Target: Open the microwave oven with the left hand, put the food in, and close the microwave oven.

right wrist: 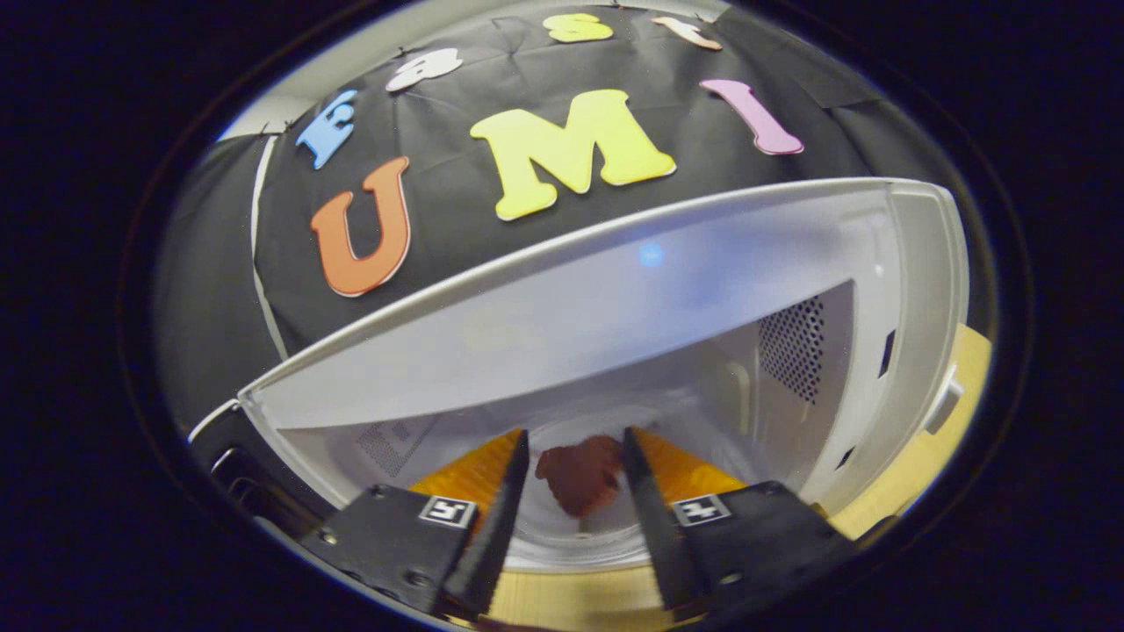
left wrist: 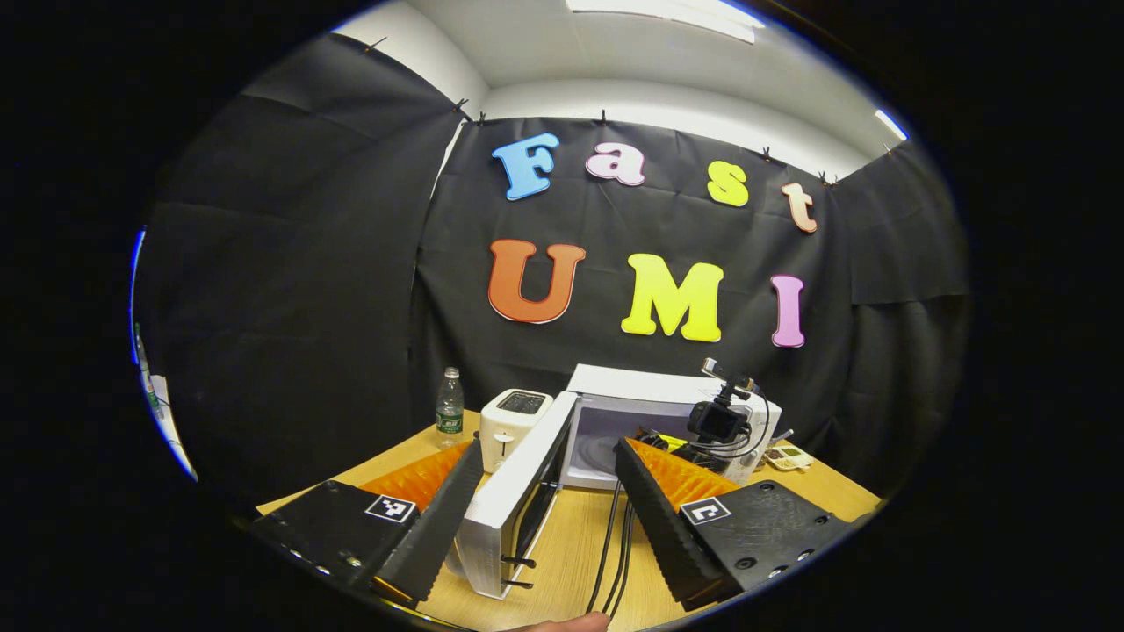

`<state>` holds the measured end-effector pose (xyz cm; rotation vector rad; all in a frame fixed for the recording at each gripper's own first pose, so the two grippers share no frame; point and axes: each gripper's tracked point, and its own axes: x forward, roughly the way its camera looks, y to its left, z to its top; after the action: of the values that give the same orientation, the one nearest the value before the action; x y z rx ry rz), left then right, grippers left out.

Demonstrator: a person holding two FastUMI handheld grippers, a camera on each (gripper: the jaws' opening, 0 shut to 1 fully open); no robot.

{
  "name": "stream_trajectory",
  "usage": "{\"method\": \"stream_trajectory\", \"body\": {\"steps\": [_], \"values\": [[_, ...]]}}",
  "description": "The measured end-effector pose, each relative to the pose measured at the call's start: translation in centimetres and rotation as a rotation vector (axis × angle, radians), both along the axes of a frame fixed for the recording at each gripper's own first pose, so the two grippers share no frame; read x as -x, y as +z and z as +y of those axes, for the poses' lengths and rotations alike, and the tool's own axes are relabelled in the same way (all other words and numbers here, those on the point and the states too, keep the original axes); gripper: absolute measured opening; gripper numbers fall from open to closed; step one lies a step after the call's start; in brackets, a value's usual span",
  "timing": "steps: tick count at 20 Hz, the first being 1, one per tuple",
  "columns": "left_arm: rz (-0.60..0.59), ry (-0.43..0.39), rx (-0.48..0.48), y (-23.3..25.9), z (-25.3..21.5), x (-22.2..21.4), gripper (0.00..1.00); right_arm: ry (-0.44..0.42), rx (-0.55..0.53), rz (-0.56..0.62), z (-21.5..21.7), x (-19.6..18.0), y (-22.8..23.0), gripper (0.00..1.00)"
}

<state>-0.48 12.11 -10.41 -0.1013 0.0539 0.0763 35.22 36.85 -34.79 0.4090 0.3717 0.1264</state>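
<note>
Microwave (left wrist: pixel 654 412) door (left wrist: pixel 514 491) open; the right hand-held gripper (right wrist: pixel 571 478), jaws parted around the food (right wrist: pixel 581 474) without touching it, reaches inside. Left hand-held gripper (left wrist: pixel 549 478) hangs wide, empty, astride the door's edge. Next, judged: withdraw right, swing door shut.

Left tongs (left wrist: pixel 546 456) spread wide and level; right tongs (right wrist: pixel 571 448) parted, tilted slightly upward.

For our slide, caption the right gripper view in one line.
Hand-held gripper open around food inside the open microwave.
</note>
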Motion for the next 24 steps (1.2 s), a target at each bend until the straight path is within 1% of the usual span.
{"method": "stream_trajectory", "body": {"steps": [1, 2, 6, 7, 8, 9, 12, 14, 15, 16, 17, 18, 19, 21, 22, 23, 24], "values": [[0.001, -0.002, 0.003, 0.1, 0.1, 0.2, 0.93, -0.002, -0.035, 0.000, 0.2, 0.4, 0.0, 0.88], [0.000, -0.001, 0.005, 0.2, 0.1, 0.4, 0.94, -0.012, -0.065, 0.007, 0.0, 0.7, 0.0, 1.00], [-0.001, 0.012, 0.006, 0.5, 0.5, 0.8, 0.93, -0.062, -0.186, 0.024, -0.8, 2.3, 0.0, 1.00], [-0.004, 0.016, 0.004, 0.6, 0.6, 1.1, 0.93, -0.066, -0.212, 0.028, -1.0, 2.7, 0.1, 0.90], [-0.007, 0.018, 0.001, 0.7, 0.6, 1.3, 0.93, -0.066, -0.225, 0.033, -1.1, 3.3, 0.0, 0.89], [-0.011, 0.020, -0.006, 0.7, 0.8, 1.4, 0.93, -0.064, -0.240, 0.032, -1.2, 3.7, 0.2, 1.00], [-0.026, 0.048, -0.046, 0.9, 2.3, 1.8, 0.93, -0.055, -0.268, 0.027, -1.4, 5.5, 0.8, 1.00], [-0.026, 0.071, -0.074, 0.8, 3.5, 1.9, 0.93, -0.044, -0.270, 0.013, -1.9, 7.5, 1.4, 1.00], [-0.019, 0.072, -0.077, 0.5, 4.0, 2.1, 0.93, -0.033, -0.268, 0.004, -2.2, 8.6, 1.9, 0.89], [-0.013, 0.068, -0.075, 0.1, 4.3, 2.1, 0.94, -0.019, -0.260, -0.005, -2.5, 10.0, 2.3, 1.00], [-0.006, 0.067, -0.070, -0.1, 4.8, 2.3, 0.94, -0.008, -0.238, -0.015, -3.0, 11.2, 2.8, 1.00], [-0.008, 0.067, -0.068, -0.2, 5.2, 2.4, 0.81, -0.003, -0.201, -0.026, -3.8, 12.4, 3.3, 1.00], [-0.009, 0.074, -0.068, -0.3, 5.7, 2.6, 0.93, -0.002, -0.157, -0.033, -4.7, 13.7, 3.8, 1.00], [-0.001, 0.079, -0.076, -0.7, 6.2, 3.0, 0.93, 0.023, -0.118, -0.048, -6.2, 16.5, 5.1, 1.00], [0.001, 0.094, -0.089, -0.8, 6.5, 3.4, 0.92, 0.032, -0.113, -0.057, -7.1, 17.9, 5.8, 0.89], [-0.002, 0.104, -0.106, -0.7, 6.8, 3.7, 0.88, 0.045, -0.104, -0.063, -7.9, 19.4, 6.6, 0.89], [-0.009, 0.100, -0.127, -0.5, 6.6, 3.9, 0.71, 0.051, -0.105, -0.079, -8.9, 20.7, 7.5, 1.00]]}}
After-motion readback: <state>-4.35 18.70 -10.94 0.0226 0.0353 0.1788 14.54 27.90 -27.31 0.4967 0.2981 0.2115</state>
